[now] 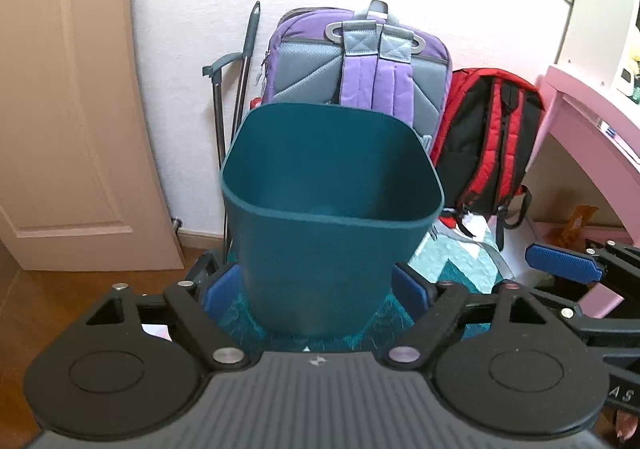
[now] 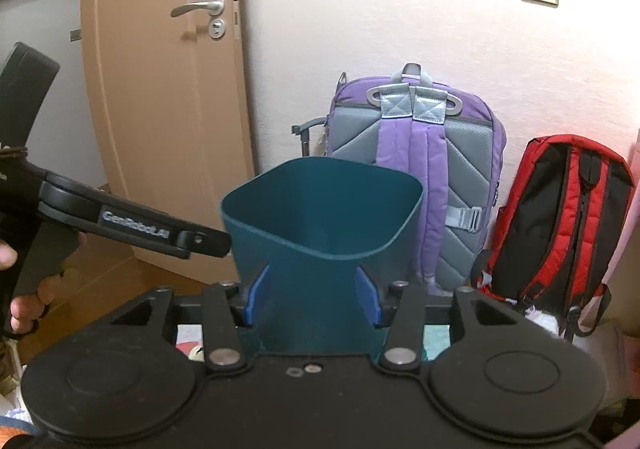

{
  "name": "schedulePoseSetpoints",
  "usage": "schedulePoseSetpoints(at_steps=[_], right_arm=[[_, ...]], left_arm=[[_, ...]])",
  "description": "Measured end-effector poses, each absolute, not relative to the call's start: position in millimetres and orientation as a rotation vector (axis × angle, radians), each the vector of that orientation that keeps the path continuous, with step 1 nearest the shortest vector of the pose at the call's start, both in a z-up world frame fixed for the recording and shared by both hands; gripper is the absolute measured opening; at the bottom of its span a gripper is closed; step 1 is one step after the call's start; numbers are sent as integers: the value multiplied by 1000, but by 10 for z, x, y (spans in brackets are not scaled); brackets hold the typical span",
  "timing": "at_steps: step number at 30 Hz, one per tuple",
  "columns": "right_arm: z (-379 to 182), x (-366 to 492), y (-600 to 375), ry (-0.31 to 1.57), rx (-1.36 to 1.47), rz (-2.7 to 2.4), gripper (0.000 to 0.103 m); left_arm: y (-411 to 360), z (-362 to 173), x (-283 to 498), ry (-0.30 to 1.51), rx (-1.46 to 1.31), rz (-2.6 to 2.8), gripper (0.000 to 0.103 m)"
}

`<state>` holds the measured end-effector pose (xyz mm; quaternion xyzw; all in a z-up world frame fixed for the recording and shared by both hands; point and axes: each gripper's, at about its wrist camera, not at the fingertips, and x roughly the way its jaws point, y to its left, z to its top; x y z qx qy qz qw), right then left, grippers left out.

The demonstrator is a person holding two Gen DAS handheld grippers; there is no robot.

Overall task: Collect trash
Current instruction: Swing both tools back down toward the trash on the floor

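A teal bin [image 1: 332, 209] stands on a patterned teal cloth [image 1: 452, 261], open mouth up, and no trash shows in the part of its inside that can be seen. It is a plain plastic tub with rounded corners and a rolled rim, wider at the top than at the base.

Behind the bin, a purple backpack [image 1: 360, 65] leans on the white wall. To the right of the bin stands a red backpack [image 1: 492, 137]. To the left of the bin are a thin grey pole [image 1: 246, 61] and a brown door [image 1: 68, 109]. A pink desk [image 1: 592, 117] is at the far right of the bin.

The left hand-held gripper [image 1: 318, 291] has its blue pads on either side of the bin's lower body, jaws apart, and the pads do not seem to press the wall. The right hand-held gripper [image 2: 314, 299] sits the same way from its own side, jaws apart, blue pads flanking the lower wall without a clear squeeze. A person's hand [image 2: 16, 281] holds the left tool's grip.

The bin looks light and fairly stiff, though thin plastic walls would likely flex under a hard pinch. Its smooth tapered sides may slip out of the pads. The rolled rim looks like the surest hold, one pad inside and one outside.
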<state>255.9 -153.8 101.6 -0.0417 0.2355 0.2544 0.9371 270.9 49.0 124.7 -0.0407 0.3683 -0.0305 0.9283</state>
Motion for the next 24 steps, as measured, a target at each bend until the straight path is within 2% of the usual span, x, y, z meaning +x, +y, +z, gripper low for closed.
schedulePoseSetpoints(at_steps=[7,12,24], right_arm=[[755,2260,-1568,527,-74,564,52],[352,2177,-1571,611,-31,587,53],[-1345,2155,-1348,889,-121,577,53]], left_arm=[[693,928,2318,789,-118,-91,86],[947,511,2207,823,-140,-64,99],[1779,-1295,2452,1088,-205,74,100]])
